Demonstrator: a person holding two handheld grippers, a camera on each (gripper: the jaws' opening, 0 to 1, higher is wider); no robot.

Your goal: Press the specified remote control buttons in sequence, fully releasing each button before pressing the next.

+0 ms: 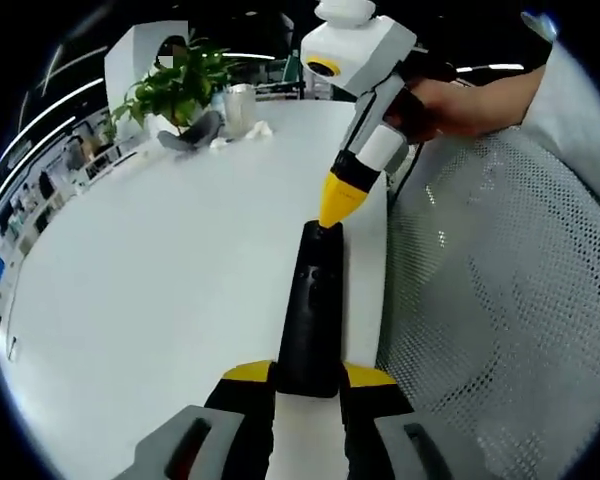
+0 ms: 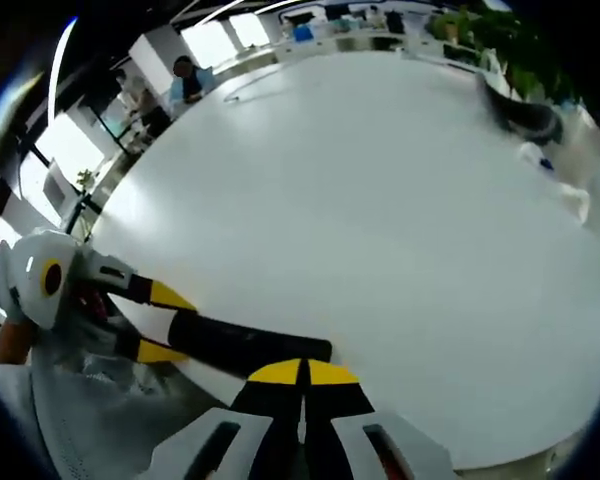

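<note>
Left gripper [image 1: 307, 378] pinches remote [image 1: 313, 310] at frame bottom, lying on table [image 1: 160, 290] edge; right gripper [image 1: 332, 222], jaws pressed together, tip on far end (button unreadable). Press straight down, lift fully clear.

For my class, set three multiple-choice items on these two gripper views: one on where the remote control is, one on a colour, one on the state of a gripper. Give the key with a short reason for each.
1. Where is the black remote control?
A. between the left gripper's fingers
B. beside the potted plant
C. on the mesh chair

2. What colour are the tips of the right gripper?
A. red
B. yellow
C. green

3. How does the right gripper stand?
A. wide open above the table
B. shut, tips together at the remote's far end
C. gripping a cup

Key: 1 A, the left gripper has a finger on each side of its near end, over the white table. 2 B, yellow tips show in the left gripper view. 3 B, the tips meet in a point there.
</note>
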